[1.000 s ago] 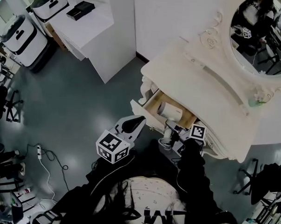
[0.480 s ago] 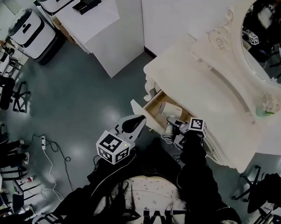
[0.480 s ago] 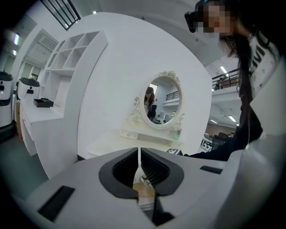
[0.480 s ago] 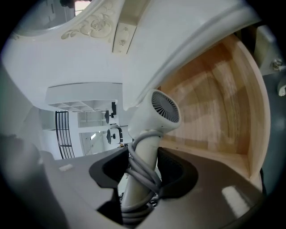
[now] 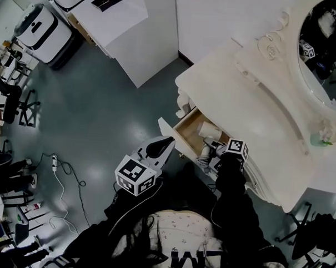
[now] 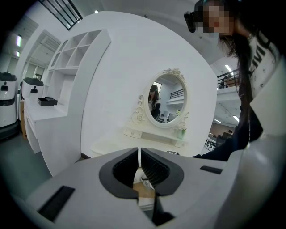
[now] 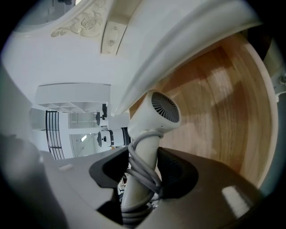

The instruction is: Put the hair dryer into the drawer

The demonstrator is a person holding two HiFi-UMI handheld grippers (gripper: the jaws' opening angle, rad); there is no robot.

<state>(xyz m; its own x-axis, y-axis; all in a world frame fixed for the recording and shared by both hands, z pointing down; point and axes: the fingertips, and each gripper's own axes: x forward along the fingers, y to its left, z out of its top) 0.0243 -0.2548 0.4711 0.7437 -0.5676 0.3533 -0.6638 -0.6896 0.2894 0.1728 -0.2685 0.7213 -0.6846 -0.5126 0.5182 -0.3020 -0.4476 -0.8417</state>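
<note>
The white hair dryer (image 5: 208, 131) lies with its head inside the open wooden drawer (image 5: 186, 125) of the white dressing table (image 5: 241, 103). In the right gripper view the hair dryer (image 7: 157, 114) hangs just above the drawer's wooden bottom (image 7: 214, 103), grey cord wound round its handle. My right gripper (image 7: 144, 157) is shut on that handle; in the head view it (image 5: 210, 152) sits at the drawer's near edge. My left gripper (image 5: 167, 143) hovers left of the drawer front, shut on nothing (image 6: 140, 154).
An oval mirror (image 5: 327, 49) stands at the back of the table top. A white cabinet (image 5: 144, 41) stands to the left of the table. White robot bases (image 5: 42, 33) line the far left. Cables (image 5: 61, 170) and chairs lie on the grey floor.
My right gripper has sunk with the hair dryer, and its head now sits deeper in the drawer. The left gripper has barely moved.
</note>
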